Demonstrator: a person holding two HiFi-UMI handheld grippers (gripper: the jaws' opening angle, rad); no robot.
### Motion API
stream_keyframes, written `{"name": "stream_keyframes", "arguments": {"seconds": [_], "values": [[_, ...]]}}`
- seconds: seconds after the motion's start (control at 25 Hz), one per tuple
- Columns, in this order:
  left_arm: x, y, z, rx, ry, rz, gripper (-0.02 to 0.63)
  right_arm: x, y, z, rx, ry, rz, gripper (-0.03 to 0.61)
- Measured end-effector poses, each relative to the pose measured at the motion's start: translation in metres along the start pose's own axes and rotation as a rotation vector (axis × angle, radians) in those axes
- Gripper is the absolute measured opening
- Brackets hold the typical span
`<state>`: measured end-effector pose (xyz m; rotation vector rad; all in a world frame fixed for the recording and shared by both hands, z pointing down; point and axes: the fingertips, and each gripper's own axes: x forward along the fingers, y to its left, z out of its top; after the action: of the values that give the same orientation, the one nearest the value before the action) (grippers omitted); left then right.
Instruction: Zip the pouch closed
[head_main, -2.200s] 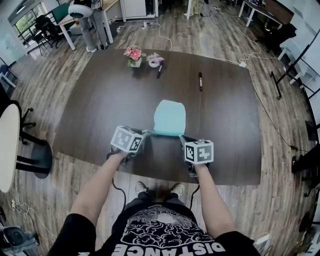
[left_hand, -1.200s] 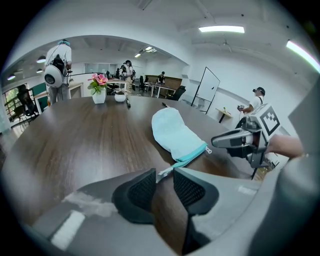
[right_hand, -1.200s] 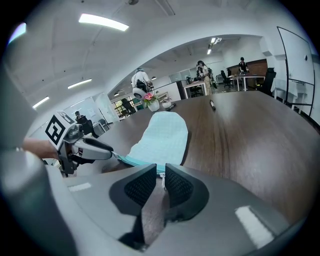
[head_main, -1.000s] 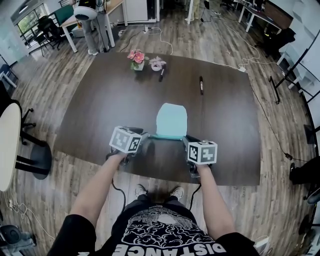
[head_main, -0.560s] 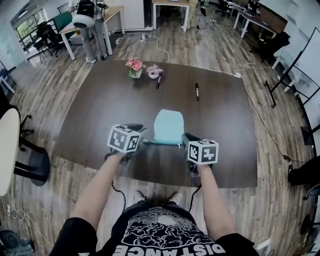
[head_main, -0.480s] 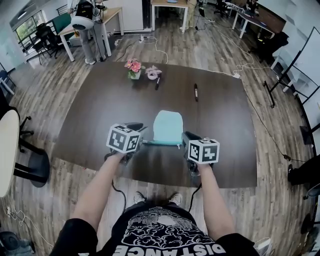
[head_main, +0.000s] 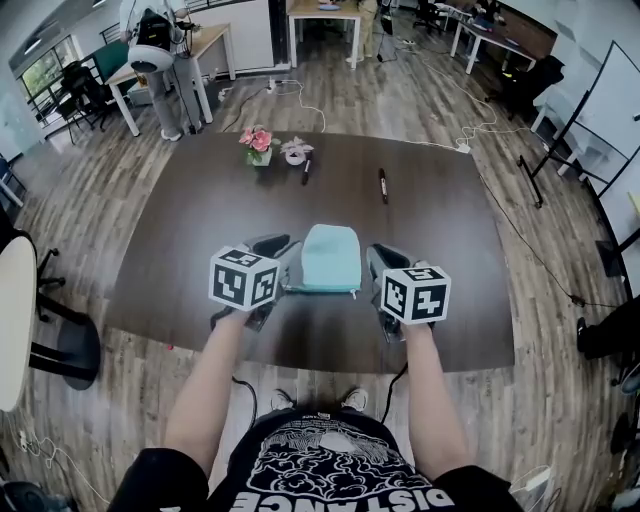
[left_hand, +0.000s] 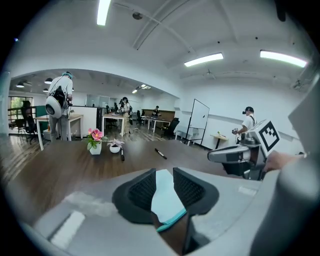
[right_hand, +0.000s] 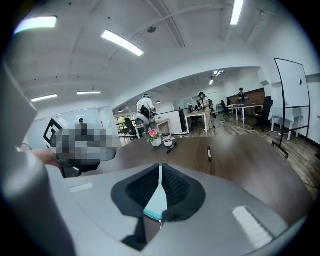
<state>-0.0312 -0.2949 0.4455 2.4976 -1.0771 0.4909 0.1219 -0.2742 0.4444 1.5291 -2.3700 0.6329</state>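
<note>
A light teal pouch (head_main: 330, 258) hangs between my two grippers above the dark brown table (head_main: 455, 250), with its darker teal zipper edge toward me. The left gripper (head_main: 287, 268) is shut on the pouch's left end, and the fabric (left_hand: 167, 197) fills the gap between its black pads. The right gripper (head_main: 366, 274) is shut on the right end. There a thin fold of the pouch (right_hand: 157, 201) sits pinched between pads that nearly meet. The right jaws have just been closing further on that fold. I cannot make out the zipper pull.
At the table's far side stand a pink flower pot (head_main: 257, 142) and a small white pot (head_main: 295, 153), with a pen (head_main: 306, 170) beside them. A black marker (head_main: 382, 184) lies further right. A round table (head_main: 12, 310) and chairs stand on the left.
Both grippers have risen together, lifting the pouch off the table toward me. The pouch stays stretched between them.
</note>
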Motion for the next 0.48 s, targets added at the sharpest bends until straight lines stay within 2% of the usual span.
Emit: {"name": "stream_keyframes", "arguments": {"seconds": [0.32,0.48], "values": [[-0.014,-0.008,0.029,0.035,-0.094,0.014,0.1,-0.025,0.003,0.035,-0.033,-0.11,-0.025,0.0],[-0.019,-0.006,0.039,0.062,-0.13,0.031,0.05,-0.031,0.005,0.046,-0.064,-0.15,-0.044,0.0]]}}
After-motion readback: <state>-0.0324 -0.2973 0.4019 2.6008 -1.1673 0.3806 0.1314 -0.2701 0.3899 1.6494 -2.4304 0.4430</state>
